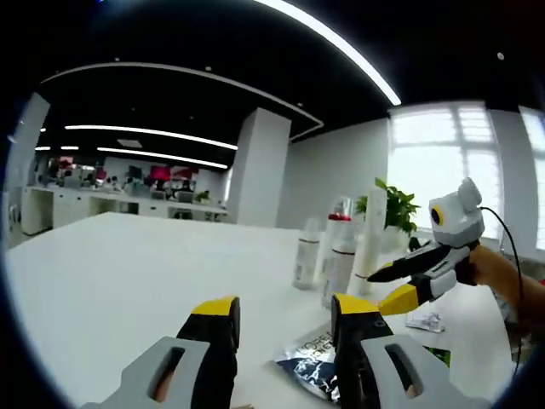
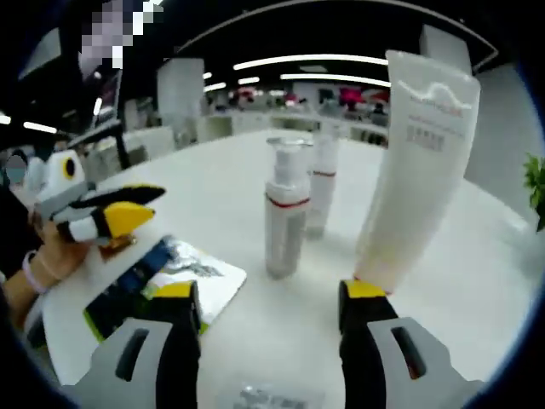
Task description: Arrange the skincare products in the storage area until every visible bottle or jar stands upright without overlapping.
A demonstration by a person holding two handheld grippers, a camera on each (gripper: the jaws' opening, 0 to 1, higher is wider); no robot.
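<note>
Fingers [image 2: 180, 300] of the right gripper [image 2: 268, 298] gape released, white tube [image 2: 417, 170] upright touching one fingertip; left gripper [image 1: 285, 311] fingers spread, holding nothing, bottles [image 1: 328, 251] beyond.

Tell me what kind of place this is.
Most likely an open-plan office: a large white table, rows of desks with monitors behind it, long ceiling light strips, and a potted plant by a bright window.

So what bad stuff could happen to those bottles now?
The white tube stands tall on a narrow cap right by the right gripper; a nudge could topple it into the pump bottle. The flat sachets lie close by, so a bottle could land overlapping them.
</note>
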